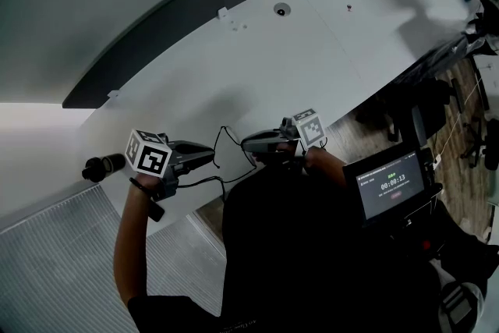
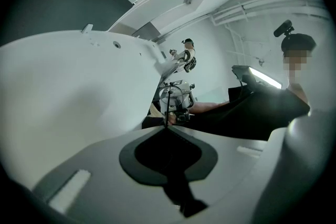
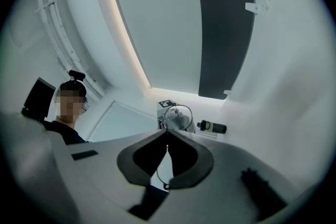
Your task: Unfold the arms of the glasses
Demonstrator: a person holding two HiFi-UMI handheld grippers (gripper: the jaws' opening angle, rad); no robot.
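Observation:
Thin wire-rimmed glasses (image 1: 228, 143) hang in the air over the near edge of the white table (image 1: 312, 51), between my two grippers, which face each other. My left gripper (image 1: 212, 157) is shut on a thin dark arm of the glasses (image 2: 168, 105), which rises straight from its tips (image 2: 168, 126); a round lens rim (image 2: 172, 96) shows just beyond. My right gripper (image 1: 245, 143) is shut on the frame at its tips (image 3: 167, 131), with one round rim (image 3: 178, 115) above the jaws and another curve of wire (image 3: 161, 171) showing below, through the gap.
A black cylinder (image 1: 104, 166) lies on the table's left end, also visible past the jaws as the cylinder (image 3: 212, 126). A screen with a timer (image 1: 390, 185) stands at the right above a wooden floor. Office chairs (image 1: 475, 136) stand at the far right.

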